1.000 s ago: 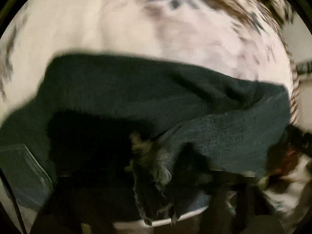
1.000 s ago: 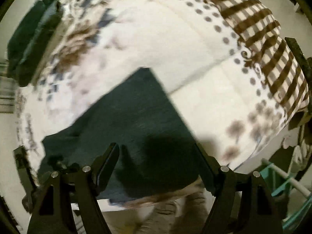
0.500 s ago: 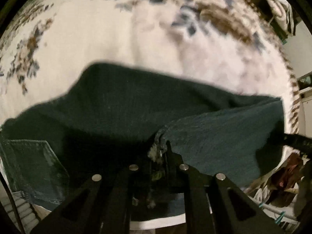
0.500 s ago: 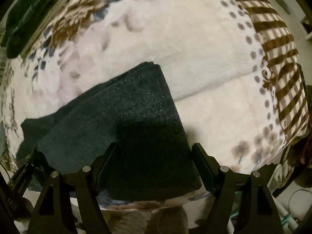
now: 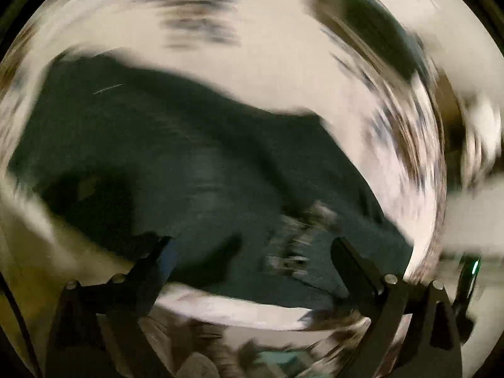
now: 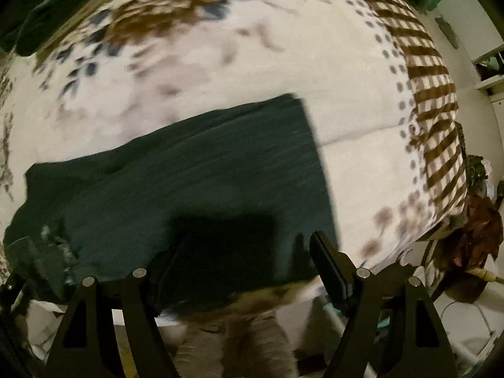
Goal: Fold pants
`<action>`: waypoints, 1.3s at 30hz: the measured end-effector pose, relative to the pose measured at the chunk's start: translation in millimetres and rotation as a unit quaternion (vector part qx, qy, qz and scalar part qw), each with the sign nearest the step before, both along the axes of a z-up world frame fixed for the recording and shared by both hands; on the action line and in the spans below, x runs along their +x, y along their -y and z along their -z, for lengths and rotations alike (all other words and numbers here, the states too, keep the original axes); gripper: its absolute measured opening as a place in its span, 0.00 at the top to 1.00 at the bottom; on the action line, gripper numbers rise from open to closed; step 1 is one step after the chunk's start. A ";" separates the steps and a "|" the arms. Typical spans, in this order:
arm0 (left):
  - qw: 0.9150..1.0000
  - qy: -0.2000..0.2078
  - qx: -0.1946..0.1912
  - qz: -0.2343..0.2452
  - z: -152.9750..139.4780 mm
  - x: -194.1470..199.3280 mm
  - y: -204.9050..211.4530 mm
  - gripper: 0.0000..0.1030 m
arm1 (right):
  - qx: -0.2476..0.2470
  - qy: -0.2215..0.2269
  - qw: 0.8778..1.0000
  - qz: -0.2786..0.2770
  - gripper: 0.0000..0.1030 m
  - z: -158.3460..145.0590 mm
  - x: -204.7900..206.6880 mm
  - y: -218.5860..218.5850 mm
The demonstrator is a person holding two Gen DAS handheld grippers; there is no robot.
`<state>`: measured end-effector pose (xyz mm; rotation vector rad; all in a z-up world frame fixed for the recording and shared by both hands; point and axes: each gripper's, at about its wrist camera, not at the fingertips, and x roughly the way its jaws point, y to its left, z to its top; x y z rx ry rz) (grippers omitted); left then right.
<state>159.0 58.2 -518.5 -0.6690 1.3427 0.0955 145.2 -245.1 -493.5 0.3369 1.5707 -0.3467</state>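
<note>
The pants [image 6: 189, 182] lie folded on the blanket [image 6: 252, 47], near its front edge. Half a second ago the left gripper [image 5: 252, 245] was clamped on the frayed hem [image 5: 299, 236]; now its jaws stand wide apart over the loose hem, and its view is badly blurred. The right gripper [image 6: 242, 252] remains spread, holding nothing, over the near edge. The pants' right edge runs straight, with bare blanket to the right and far side, up to the checked border [image 6: 434, 119].
</note>
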 end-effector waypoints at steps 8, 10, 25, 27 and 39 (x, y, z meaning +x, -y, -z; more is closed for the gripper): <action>0.952 0.021 -0.058 -0.298 53.8 -77.2 -142.1 0.09 | 0.023 -0.011 0.999 -0.038 0.23 14.9 7.1 -68.5; 0.946 0.036 -0.101 -0.307 75.2 -67.1 -151.8 0.13 | 0.026 -0.012 0.998 -0.051 0.23 20.5 14.6 -88.2; 0.975 0.165 -0.002 -0.152 -22.3 -33.3 -110.8 0.78 | 0.016 0.005 0.997 -0.073 0.23 21.6 30.0 -95.4; 0.977 0.189 0.007 -0.094 -55.2 -21.7 -80.5 0.78 | 0.010 0.013 0.997 -0.082 0.23 10.9 33.1 -94.5; 0.958 0.176 -0.008 0.224 -74.0 23.1 179.5 0.80 | 0.022 0.072 0.997 0.006 0.23 -65.7 -21.0 17.4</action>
